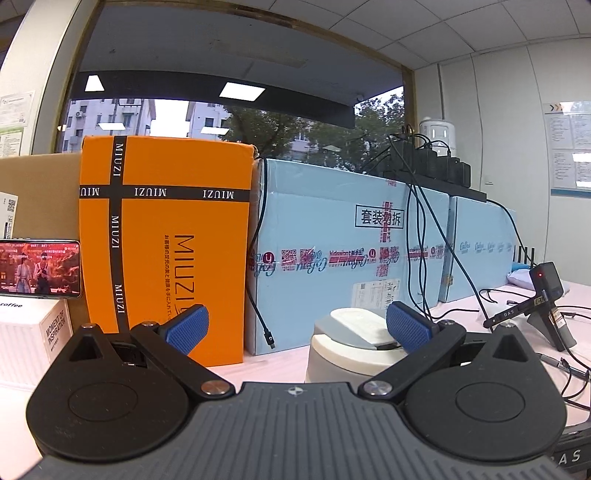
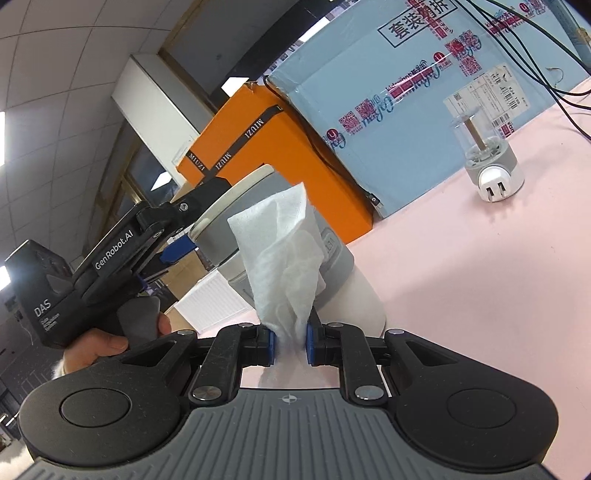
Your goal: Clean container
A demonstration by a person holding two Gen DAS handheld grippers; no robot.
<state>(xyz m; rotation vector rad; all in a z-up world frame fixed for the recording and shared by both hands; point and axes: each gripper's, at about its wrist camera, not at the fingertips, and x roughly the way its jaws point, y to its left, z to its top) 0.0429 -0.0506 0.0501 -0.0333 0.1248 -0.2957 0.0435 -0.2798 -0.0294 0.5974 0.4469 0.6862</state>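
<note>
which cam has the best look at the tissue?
Right wrist: the white tissue sits centre frame, pinched between the right gripper pads, draped against the grey-and-white container. Left wrist view shows none of it, only the container's top.

- pink tabletop (image 1: 280, 360)
- orange MIUZI box (image 1: 166, 236), 2 light-blue cartons (image 1: 332, 251) along back edge
- wide window (image 1: 236, 92) behind, buildings and trees outside
- white tiled ceiling (image 1: 461, 26)

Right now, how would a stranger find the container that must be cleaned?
Find the orange MIUZI box on the pink table. In front of it stands a white container with a grey lid, the only thing with a white tissue against it.
</note>
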